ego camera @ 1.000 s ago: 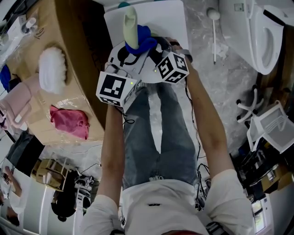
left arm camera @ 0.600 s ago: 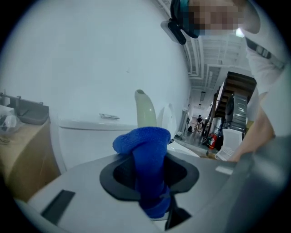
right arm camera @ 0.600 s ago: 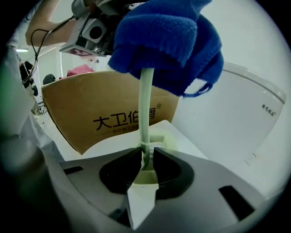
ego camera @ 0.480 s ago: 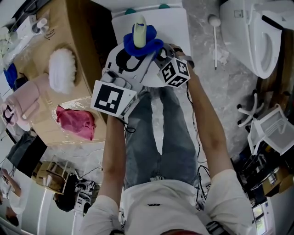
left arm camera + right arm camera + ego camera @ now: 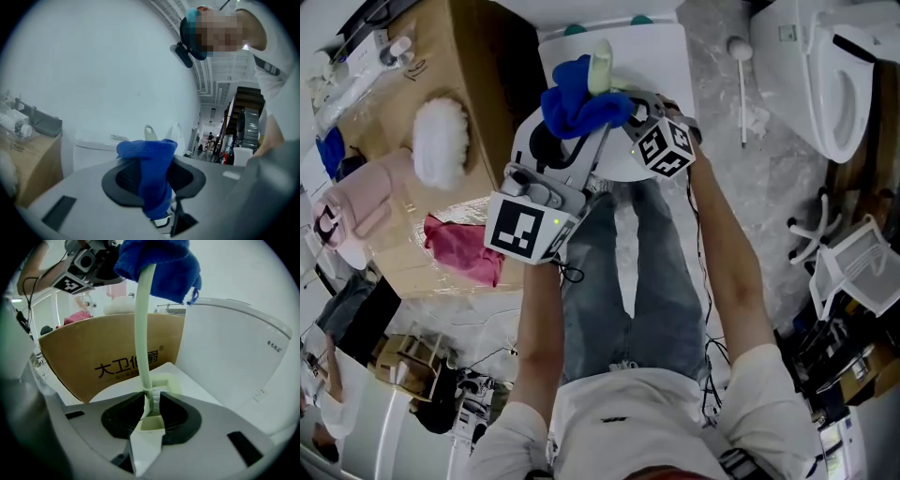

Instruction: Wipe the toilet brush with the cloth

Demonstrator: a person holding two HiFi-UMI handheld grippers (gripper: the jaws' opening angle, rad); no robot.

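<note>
left gripper clamps the blue cloth over the toilet brush handle, at the head view's 12 o'clock — right gripper jaws, just eased wider, pinch its bristled neck.

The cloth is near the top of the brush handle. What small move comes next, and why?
Probably slide the left gripper, shut on the blue cloth, down the toilet brush: the cloth sits near the handle's tip, the shaft below bare. The right gripper, its jaws having just been opening, grips the brush's lower end.
</note>
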